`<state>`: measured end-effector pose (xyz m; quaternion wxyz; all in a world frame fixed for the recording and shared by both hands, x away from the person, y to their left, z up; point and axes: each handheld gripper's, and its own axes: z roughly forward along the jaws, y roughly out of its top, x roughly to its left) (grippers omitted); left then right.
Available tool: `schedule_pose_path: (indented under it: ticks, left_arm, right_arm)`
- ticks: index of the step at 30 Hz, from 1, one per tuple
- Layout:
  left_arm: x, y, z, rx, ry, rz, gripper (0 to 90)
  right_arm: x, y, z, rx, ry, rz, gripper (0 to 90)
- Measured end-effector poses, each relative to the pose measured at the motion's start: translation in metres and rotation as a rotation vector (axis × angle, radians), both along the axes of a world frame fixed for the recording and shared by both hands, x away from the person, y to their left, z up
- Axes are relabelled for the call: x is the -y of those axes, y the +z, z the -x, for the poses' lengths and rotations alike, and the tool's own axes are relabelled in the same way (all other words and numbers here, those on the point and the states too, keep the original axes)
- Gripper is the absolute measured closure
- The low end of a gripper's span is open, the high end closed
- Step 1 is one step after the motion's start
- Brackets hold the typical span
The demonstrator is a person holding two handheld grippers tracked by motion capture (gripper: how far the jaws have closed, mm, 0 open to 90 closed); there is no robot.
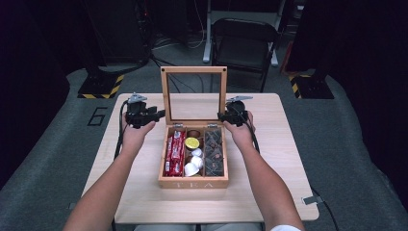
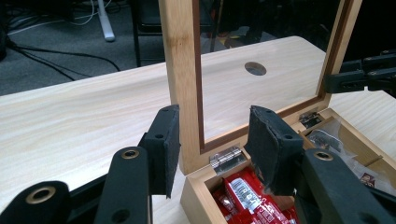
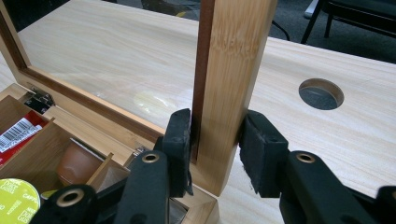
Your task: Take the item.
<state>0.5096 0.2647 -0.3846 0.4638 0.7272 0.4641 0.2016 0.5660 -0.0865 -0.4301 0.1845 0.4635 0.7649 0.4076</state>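
While the wooden table (image 1: 269, 144) carries everything, we see the tea box (image 1: 193, 183) standing at its middle with its glass-paned lid (image 1: 194, 70) raised upright at the back. Our 2 grippers sit at the lid's 2 side rails, low down near the hinges.

Our left gripper (image 1: 161, 114) has its jaws apart around the lid's left rail (image 2: 183, 79); in the left gripper view the rail stands between the 2 pads, just beside the left pad (image 2: 166, 144) and clear of the right pad (image 2: 270, 144), so nothing is clamped. Just ahead of that right pad lies a silver hinge (image 2: 227, 157), and below it the red packets (image 2: 250, 198) fill the box's nearest compartment. Farther off, past the pane, the tips of the other gripper show at the far rail.

Our right gripper (image 1: 220, 116) straddles the lid's right rail (image 3: 233, 70). In the right gripper view both pads lie against or very near the wood, one on each face; we cannot tell whether they press it. Left of its jaws the middle compartment holds a brown capsule (image 3: 79, 163) and a yellow-topped capsule (image 3: 17, 198). Right of the jaws a round hole (image 3: 321, 94) is cut in the tabletop.

In the high view, white capsules (image 1: 193, 163) lie in the middle compartment, and dark wrapped pieces (image 1: 213, 151) fill the one nearest the right gripper.
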Motion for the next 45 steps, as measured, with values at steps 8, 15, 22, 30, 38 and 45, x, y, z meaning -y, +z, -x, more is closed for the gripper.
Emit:
schedule_pose_path:
  ticks: [8,15,22,30,38,45]
  left_arm:
    - [0.000,0.000,0.002,-0.002,-0.001,0.002,54.0]
    - [0.001,-0.003,0.005,-0.012,-0.006,0.007,53.9]
    - [-0.003,-0.004,0.010,-0.021,-0.007,0.014,54.0]
    - [-0.006,0.000,0.018,-0.025,0.003,0.023,54.0]
    - [-0.006,0.004,0.025,-0.037,-0.001,0.016,54.0]
    - [-0.008,0.006,0.029,-0.049,-0.004,0.008,54.0]
  right_arm:
    - [-0.001,0.000,0.000,-0.007,-0.011,-0.011,63.6]
    - [-0.002,-0.001,0.002,-0.023,-0.023,0.007,57.5]
    - [0.003,0.002,0.010,0.002,-0.018,0.024,53.0]
    - [0.003,0.014,0.031,0.051,0.002,0.027,48.5]
    - [-0.006,0.026,0.049,0.085,0.078,-0.001,51.0]
    - [-0.016,0.031,0.058,0.061,0.176,-0.016,52.6]
